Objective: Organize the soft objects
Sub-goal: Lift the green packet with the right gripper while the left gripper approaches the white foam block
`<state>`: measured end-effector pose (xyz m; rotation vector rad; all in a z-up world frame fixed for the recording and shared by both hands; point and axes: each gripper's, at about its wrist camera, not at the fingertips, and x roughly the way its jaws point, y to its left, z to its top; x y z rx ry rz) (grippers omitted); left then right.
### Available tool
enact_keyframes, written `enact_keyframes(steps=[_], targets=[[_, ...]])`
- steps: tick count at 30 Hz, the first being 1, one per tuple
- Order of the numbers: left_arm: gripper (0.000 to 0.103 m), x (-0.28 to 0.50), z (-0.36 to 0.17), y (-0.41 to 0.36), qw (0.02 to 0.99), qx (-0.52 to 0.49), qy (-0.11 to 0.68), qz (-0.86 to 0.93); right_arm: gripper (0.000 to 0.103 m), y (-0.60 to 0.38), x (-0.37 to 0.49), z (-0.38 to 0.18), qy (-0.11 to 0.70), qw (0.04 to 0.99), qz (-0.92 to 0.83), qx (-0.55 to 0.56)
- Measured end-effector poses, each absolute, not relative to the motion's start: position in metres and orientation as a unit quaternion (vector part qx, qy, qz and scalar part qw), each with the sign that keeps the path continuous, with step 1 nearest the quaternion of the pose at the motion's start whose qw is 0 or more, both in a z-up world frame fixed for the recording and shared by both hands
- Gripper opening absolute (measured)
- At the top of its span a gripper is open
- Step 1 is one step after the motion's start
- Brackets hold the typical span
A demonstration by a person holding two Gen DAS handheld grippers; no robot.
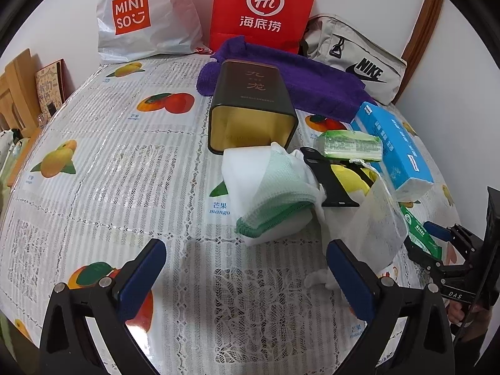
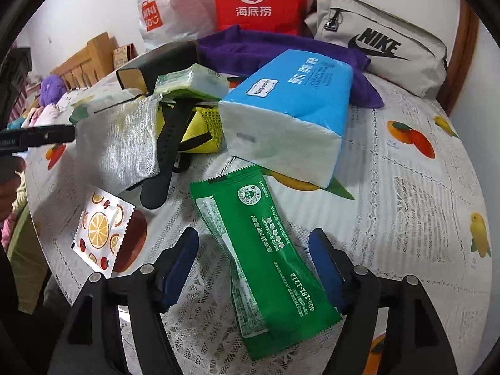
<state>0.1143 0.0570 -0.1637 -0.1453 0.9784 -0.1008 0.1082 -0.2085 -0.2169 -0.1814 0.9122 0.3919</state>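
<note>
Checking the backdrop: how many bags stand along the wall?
3: MINISO plastic bag leftmost, red Haidilao paper bag in the middle, grey Nike bag rightmost. Others may be out of view.

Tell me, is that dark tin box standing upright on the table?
No, the dark tin box lies on its side, its open mouth facing the camera with a white and green cloth just in front.

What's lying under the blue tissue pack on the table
The blue tissue pack rests tilted over the tablecloth, with the top edge of the green wet-wipe packet tucked below its near corner. A printed fruit shows beneath; anything further back is covered.
</note>
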Motion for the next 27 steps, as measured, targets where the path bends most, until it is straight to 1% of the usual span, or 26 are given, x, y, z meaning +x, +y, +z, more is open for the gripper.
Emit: enact_keyframes(steps=[2,3,4,5,7,10,14,19,25,27], targets=[[0.103,0.115,-0.163,0.056,0.879,-0.068,0.469,-0.049,0.072,-0.209,0.108,-0.217,0.436,0.875,0.190,-0.086],[0.103,0.116,-0.163,0.055,0.879,-0.067,0.469,-0.050,0.070,-0.210,0.108,-0.218,0.435,0.876,0.190,-0.088],[0.103,0.116,-0.162,0.056,0.879,-0.066,0.469,-0.050,0.064,-0.210,0.107,-0.218,0.433,0.877,0.187,-0.093],[0.103,0.117,-0.162,0.055,0.879,-0.064,0.469,-0.050,0.061,-0.211,0.106,-0.218,0.429,0.879,0.184,-0.099],[0.103,0.119,-0.161,0.055,0.879,-0.066,0.469,-0.047,0.050,-0.215,0.106,-0.218,0.423,0.882,0.184,-0.093],[0.103,0.120,-0.159,0.055,0.879,-0.074,0.468,-0.054,0.042,-0.221,0.108,-0.217,0.420,0.885,0.182,-0.081],[0.103,0.120,-0.156,0.050,0.879,-0.072,0.466,-0.068,0.040,-0.221,0.109,-0.218,0.414,0.889,0.179,-0.080],[0.103,0.120,-0.150,0.056,0.885,-0.074,0.455,-0.064,0.034,-0.223,0.111,-0.215,0.418,0.889,0.172,-0.071],[0.103,0.135,-0.142,0.062,0.885,-0.102,0.448,-0.076,0.034,-0.221,0.114,-0.214,0.426,0.887,0.167,-0.067],[0.103,0.143,-0.140,0.058,0.889,-0.090,0.443,-0.078,0.034,-0.219,0.115,-0.214,0.429,0.886,0.163,-0.070]])
